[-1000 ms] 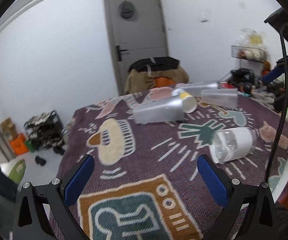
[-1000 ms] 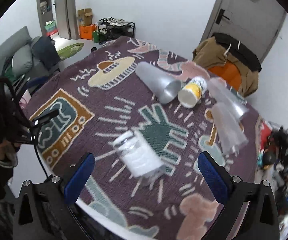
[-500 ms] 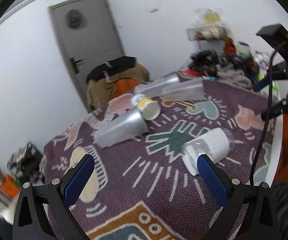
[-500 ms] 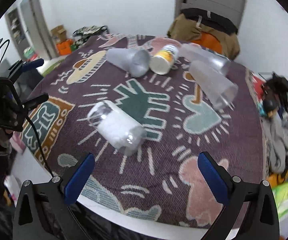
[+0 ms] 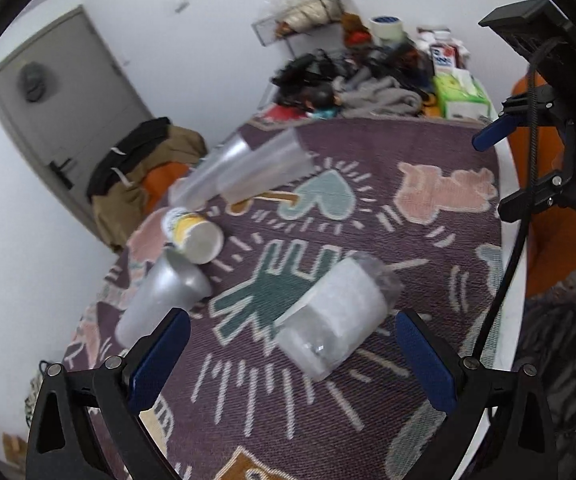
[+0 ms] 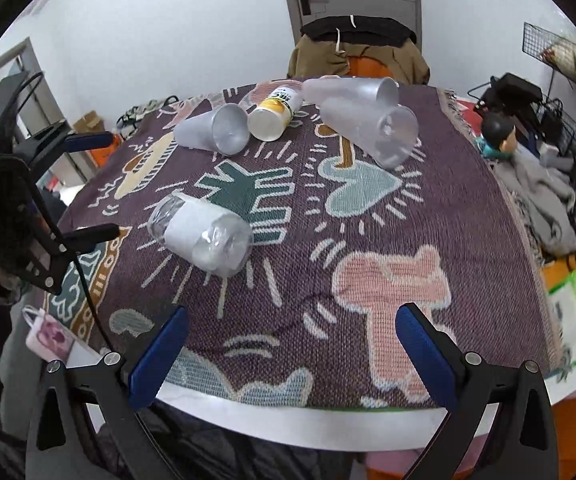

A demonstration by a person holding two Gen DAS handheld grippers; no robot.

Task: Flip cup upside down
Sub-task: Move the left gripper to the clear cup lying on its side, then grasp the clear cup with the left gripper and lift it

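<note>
Several cups lie on their sides on a patterned purple cloth [image 5: 368, 240]. A clear cup with a white paper sleeve [image 5: 334, 316] [image 6: 204, 236] lies nearest. A frosted grey cup [image 5: 164, 296] [image 6: 214, 130], a yellow-and-white paper cup [image 5: 194, 230] [image 6: 274, 114] and two clear cups [image 5: 244, 176] [image 6: 372, 132] lie farther back. My left gripper [image 5: 288, 356] is open and empty, just in front of the sleeved cup. My right gripper [image 6: 288, 344] is open and empty over the table's near edge. Each gripper shows in the other's view, the right one [image 5: 528, 168] and the left one [image 6: 88, 188].
The round white table's rim [image 6: 328, 420] shows at the near edge. A chair with a brown jacket [image 6: 358, 52] stands behind the table by a grey door. Clothes, a green box [image 5: 462, 94] and clutter lie at the right edge.
My left gripper has swung right and closer to the sleeved cup, which now sits between its fingers' line. My right gripper has pulled back toward the table's near edge. The cups have not moved.
</note>
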